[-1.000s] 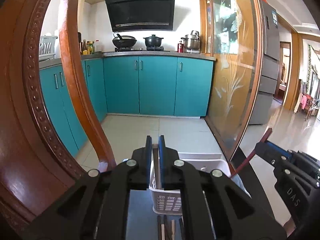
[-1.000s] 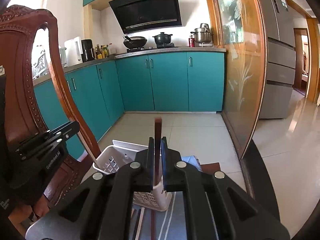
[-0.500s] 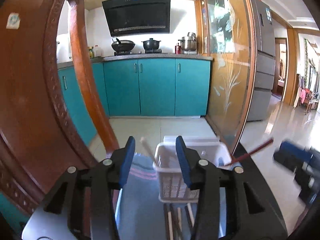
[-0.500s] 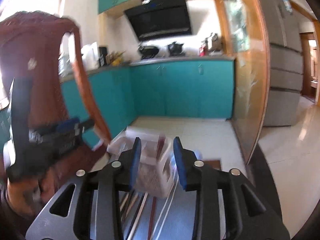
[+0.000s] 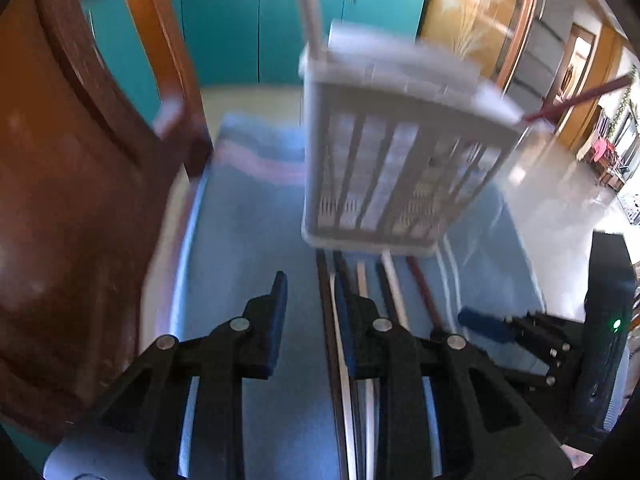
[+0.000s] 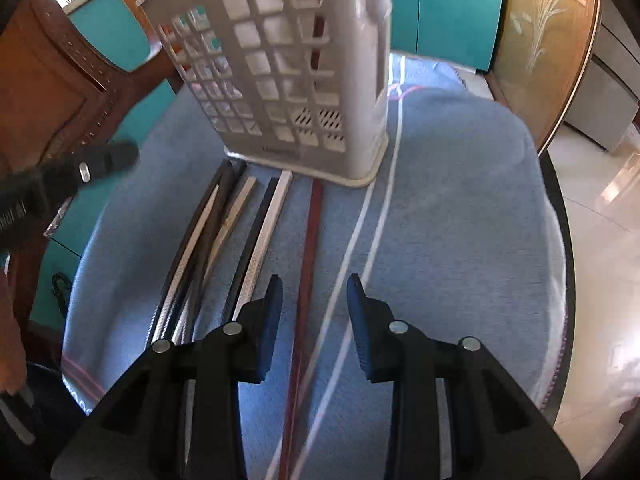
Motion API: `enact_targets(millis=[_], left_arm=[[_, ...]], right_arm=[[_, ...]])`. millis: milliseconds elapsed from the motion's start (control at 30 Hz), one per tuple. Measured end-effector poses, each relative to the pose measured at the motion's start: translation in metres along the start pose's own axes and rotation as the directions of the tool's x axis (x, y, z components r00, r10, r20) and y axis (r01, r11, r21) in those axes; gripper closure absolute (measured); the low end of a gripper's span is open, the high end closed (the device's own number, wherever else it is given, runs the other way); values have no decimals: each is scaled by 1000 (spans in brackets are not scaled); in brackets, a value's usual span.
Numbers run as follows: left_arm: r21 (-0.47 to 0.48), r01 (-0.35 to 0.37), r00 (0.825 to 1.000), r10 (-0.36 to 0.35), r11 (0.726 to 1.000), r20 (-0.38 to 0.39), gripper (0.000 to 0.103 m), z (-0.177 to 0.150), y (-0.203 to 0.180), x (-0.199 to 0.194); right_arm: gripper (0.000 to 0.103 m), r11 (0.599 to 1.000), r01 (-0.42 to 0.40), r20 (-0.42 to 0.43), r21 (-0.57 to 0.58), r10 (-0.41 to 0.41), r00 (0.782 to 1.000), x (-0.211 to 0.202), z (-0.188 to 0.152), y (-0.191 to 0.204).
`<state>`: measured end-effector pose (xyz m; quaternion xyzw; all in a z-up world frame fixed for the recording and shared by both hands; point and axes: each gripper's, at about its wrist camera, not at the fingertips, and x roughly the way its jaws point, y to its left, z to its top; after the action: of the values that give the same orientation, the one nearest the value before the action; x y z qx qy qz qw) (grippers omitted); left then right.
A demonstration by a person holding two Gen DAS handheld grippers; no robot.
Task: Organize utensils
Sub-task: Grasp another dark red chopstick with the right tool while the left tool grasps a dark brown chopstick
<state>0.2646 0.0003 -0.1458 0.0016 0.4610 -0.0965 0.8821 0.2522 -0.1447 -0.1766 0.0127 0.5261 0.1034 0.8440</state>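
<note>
White perforated plastic utensil basket (image 6: 296, 76) upright at 12 o'clock; slim chopsticks (image 6: 256, 248) flat on blue cloth (image 6: 448, 208). Both hand-held grippers, left (image 5: 308, 312) and right (image 6: 314, 308), narrow, closing; left straddles black chopstick (image 5: 326, 304), right straddles dark-red chopstick (image 6: 306, 280), neither pinched.

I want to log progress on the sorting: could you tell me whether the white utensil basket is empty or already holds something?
Not empty: a pale chopstick and a dark red one poke from the basket.

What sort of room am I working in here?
Most likely a home kitchen and dining area. Teal cabinets line the far wall, a carved wooden chair stands at the cloth-covered table, and chopsticks lie before a white utensil basket.
</note>
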Motion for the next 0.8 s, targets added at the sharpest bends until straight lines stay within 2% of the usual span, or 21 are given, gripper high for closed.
enact_targets(millis=[33, 100, 167, 300, 500, 600, 700, 800], left_arm=[[-2, 12, 999, -12, 1000, -36, 78, -3, 2, 7], [-5, 22, 996, -23, 1000, -81, 78, -10, 2, 18], [8, 18, 993, -17, 1000, -121, 78, -16, 1, 27], [35, -12, 985, 18, 999, -170, 78, -25, 1, 41], [31, 34, 984, -28, 999, -174, 78, -32, 4, 40], [58, 19, 987, -10, 998, -162, 78, -36, 0, 39], [42, 27, 986, -19, 999, -167, 79, -37, 4, 39], [46, 2, 985, 6, 999, -172, 81, -41, 2, 35]], right_arm=[[84, 1000, 15, -5, -9, -15, 1000, 1, 0, 2], [96, 1000, 10, -24, 7, -10, 1000, 2, 0, 3], [97, 998, 15, -42, 60, -12, 999, 0, -1, -5], [97, 995, 40, -51, 95, -35, 998, -7, 2, -17], [97, 995, 29, -39, 95, -26, 999, -11, 10, -27], [97, 996, 31, -38, 83, -28, 999, -11, 10, -22], [97, 996, 41, -38, 75, -38, 999, -13, 3, -18], [96, 996, 50, -38, 79, -47, 998, -16, -1, -15]])
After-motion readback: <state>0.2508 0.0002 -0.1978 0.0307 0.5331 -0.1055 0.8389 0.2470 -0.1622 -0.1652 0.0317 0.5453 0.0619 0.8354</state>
